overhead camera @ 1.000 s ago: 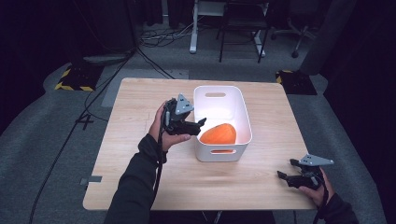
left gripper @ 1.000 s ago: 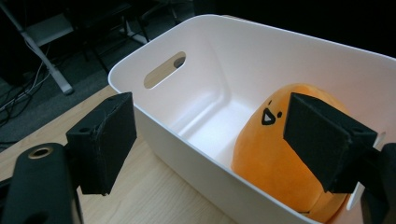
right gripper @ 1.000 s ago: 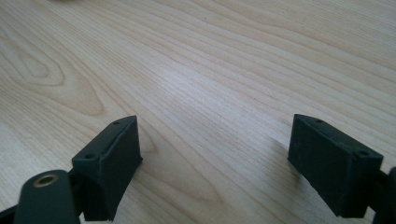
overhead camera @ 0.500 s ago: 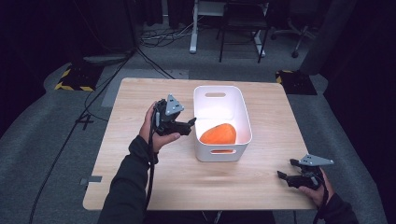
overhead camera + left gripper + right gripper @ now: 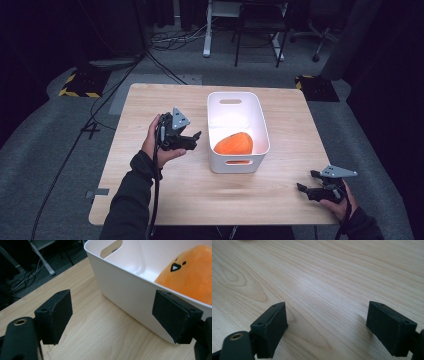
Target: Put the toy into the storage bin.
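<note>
Orange plush toy (image 5: 190,277), half behind bin wall (image 5: 130,292)

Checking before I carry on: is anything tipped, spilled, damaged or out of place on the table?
Nothing stands out. The white bin sits upright and square on the table, with the orange plush toy lying inside it. The left gripper is open beside the bin; the right gripper is open, low over bare wood.

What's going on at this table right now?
A person at a light wooden table holds a two-jaw gripper in each hand. The left gripper hangs open and empty beside a white plastic bin, which holds an orange plush toy with a small face. The right gripper, also open and empty, sits low over bare wood at the table's near right corner.
</note>
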`<state>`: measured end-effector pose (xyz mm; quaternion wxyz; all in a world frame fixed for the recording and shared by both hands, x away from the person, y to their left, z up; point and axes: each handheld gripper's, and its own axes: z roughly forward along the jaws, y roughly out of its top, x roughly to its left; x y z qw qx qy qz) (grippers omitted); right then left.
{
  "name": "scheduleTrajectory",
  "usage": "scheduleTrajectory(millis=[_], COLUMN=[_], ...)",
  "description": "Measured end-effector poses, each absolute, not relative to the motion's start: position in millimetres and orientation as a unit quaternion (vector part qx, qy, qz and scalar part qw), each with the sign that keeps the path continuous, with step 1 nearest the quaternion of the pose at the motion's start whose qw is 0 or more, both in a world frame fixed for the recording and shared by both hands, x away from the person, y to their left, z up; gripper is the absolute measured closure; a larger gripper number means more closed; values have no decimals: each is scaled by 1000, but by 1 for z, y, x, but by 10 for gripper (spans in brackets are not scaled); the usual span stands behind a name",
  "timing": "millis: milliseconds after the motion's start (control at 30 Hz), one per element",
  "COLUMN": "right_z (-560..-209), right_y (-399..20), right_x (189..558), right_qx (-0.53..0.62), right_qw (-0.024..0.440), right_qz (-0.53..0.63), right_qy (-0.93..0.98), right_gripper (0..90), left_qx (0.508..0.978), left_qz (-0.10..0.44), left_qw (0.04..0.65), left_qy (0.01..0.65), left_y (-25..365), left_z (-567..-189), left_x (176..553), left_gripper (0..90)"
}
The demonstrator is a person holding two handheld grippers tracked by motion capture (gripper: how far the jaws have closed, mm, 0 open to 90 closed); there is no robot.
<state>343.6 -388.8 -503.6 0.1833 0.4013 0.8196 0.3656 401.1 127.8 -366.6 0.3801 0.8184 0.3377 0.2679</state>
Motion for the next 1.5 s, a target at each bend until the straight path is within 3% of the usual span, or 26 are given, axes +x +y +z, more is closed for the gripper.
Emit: scheduleTrajectory(millis=[733,1500], right_z=[-504,-504], right_y=[-389,-389], right_x=[344,344], right_qx=[401,401], right_qw=[183,183], right_qz=[365,366], right_qy=[820,820], right_gripper=[169,169], left_qx=[842,853], left_qz=[304,264], left_qw=[289,268], left_qy=[340,363], left_y=[150,180], left_z=[-399,-433], left_x=[376,353], left_gripper=[165,172])
